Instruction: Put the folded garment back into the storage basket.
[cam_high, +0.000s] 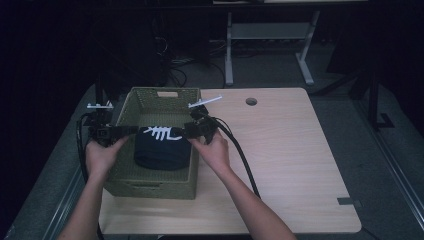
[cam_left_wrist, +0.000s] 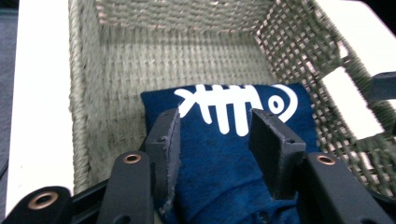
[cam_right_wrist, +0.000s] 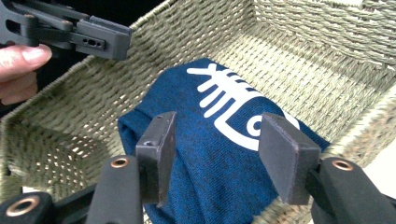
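Flanking basket (cam_high: 125, 186), both grippers angled inward over folded blue cloth (cam_high: 162, 150).

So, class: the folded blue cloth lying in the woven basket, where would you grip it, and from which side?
Grip the blue cloth at its two short ends, coming from above, one gripper at each side. The basket walls block any sideways approach, and the soft folded bundle would sag if pinched at one end alone.

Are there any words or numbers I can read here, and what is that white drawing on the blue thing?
Words, numbers, brands: none can be read in any view.
Sign: a white fish-skeleton picture, no letters, printed on the folded dark blue cloth lying in the woven basket.
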